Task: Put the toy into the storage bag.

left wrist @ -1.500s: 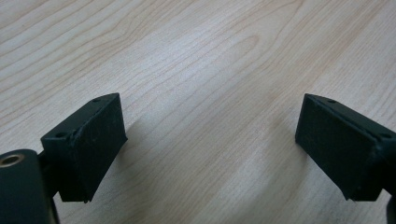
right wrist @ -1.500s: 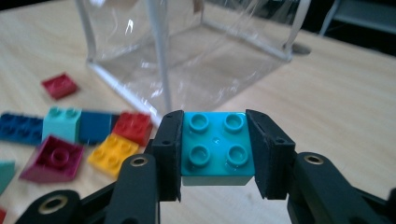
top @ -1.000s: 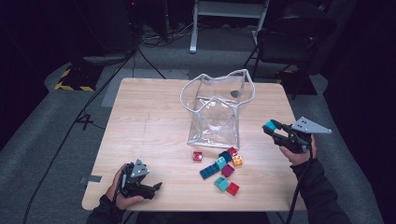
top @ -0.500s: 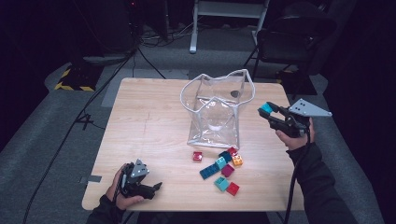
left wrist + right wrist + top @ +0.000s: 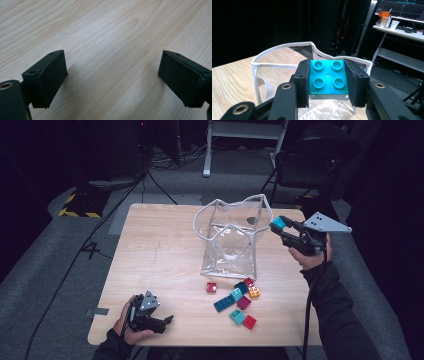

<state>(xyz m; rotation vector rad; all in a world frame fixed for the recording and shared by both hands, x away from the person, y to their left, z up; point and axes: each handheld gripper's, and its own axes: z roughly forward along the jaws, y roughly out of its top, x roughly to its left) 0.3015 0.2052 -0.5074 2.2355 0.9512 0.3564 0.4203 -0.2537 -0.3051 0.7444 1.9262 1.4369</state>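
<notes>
One turquoise four-stud plastic building brick [image 5: 328,79] sits clamped between the jaws of the right gripper [image 5: 281,226], studs facing up, the two black pads pressing its opposite side walls squarely. The gripper hangs in the air just beside the right-hand edge of a clear soft plastic bag with a white rim [image 5: 231,215], which stands open on the pale wooden counter [image 5: 160,250]. In the right gripper view, the white rim [image 5: 277,50] curves just ahead of and below the brick, with the bag's mouth beyond it.

Judging from this, the step in hand is dropping the brick into the bag. To do it well, the jaws should travel forward until the brick is wholly past the rim and over the open mouth, high enough that nothing knocks the floppy wall and folds it shut. Only then should the jaws part, and part fully, so the brick falls straight rather than tipping off one pad onto the rim.

Below and nearer the person than the right jaws, a loose cluster of small bricks [image 5: 237,296], red, teal, orange, dark blue and magenta, lies on the counter in front of the bag.

The left gripper [image 5: 167,320] rests low at the counter's near edge, well apart from the bag; its jaws stand wide with bare wood between them [image 5: 112,75].
</notes>
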